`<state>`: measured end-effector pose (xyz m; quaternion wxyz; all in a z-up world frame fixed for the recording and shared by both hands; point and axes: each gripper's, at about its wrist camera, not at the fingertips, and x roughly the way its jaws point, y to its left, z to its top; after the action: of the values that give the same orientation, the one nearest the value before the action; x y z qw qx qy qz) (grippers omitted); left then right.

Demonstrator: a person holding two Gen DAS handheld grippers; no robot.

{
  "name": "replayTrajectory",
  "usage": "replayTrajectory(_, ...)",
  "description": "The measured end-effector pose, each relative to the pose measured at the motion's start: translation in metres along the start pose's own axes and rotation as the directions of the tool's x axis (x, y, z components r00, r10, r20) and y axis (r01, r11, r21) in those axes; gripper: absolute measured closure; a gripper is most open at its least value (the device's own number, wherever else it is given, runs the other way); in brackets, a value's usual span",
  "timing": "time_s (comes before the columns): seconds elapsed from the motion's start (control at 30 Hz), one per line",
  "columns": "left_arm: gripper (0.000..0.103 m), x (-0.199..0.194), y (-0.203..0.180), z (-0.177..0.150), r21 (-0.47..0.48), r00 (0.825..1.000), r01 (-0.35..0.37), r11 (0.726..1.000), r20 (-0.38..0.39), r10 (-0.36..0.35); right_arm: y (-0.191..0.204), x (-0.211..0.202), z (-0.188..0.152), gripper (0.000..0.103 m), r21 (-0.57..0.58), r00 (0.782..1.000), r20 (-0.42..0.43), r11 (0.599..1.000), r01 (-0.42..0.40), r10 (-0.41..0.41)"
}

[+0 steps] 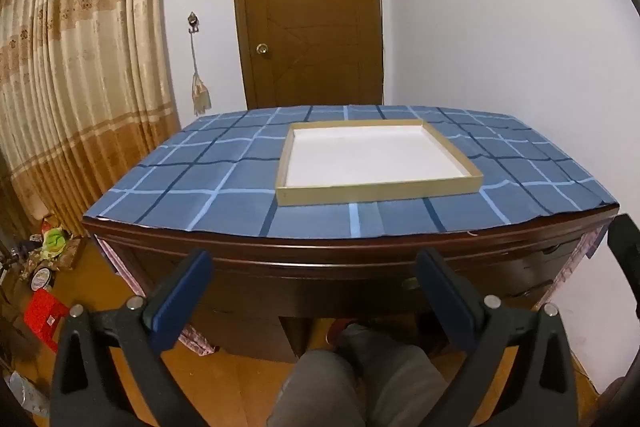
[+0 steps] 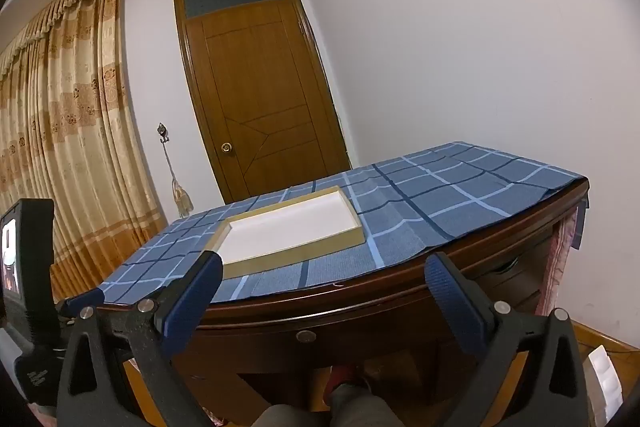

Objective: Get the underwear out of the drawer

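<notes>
Both grippers hanging wide open in front of the desk — nothing grabbed yet

The left gripper [image 1: 314, 269] and right gripper [image 2: 324, 277] each have jaws spread, empty. No underwear visible; it's presumably inside a closed drawer [image 1: 304, 287] just past the jaws. One tray [image 1: 376, 193], one checked cloth [image 1: 200, 183], one door [image 1: 308, 7] beyond them. Risk: the small drawer knob [image 2: 306, 336] — wide pads could slip off it, or catch the cloth's edge.

Dark brown wooden worktop [image 1: 360, 251] with curved front edge. Covered by a blue checked cloth [image 1: 208, 183] with light and dark stripes. On the cloth, near centre: one shallow tan-rimmed, white-bottomed square tray [image 1: 378, 193].
</notes>
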<state>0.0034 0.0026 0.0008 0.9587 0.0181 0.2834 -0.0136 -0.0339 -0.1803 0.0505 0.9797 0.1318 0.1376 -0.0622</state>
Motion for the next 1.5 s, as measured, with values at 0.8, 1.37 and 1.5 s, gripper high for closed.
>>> replayTrajectory(0.8,0.0,0.015,0.001,-0.017,-0.025,0.999,0.013,1.0,-0.042,-0.014,-0.007,0.011,-0.008,0.001,0.006,0.999,-0.016,1.0,0.03,-0.03)
replayTrajectory(1.37,0.0,0.019,0.003,-0.022,-0.017,0.999,0.012,1.0,-0.045,-0.013,-0.007,0.012,-0.012,0.001,-0.007,0.999,0.0,0.999,0.043,-0.043)
replayTrajectory(1.5,0.0,0.02,0.003,-0.023,-0.016,0.999,0.011,1.0,-0.045,-0.012,-0.008,0.013,-0.011,0.001,-0.001,0.999,-0.006,0.999,0.037,-0.037)
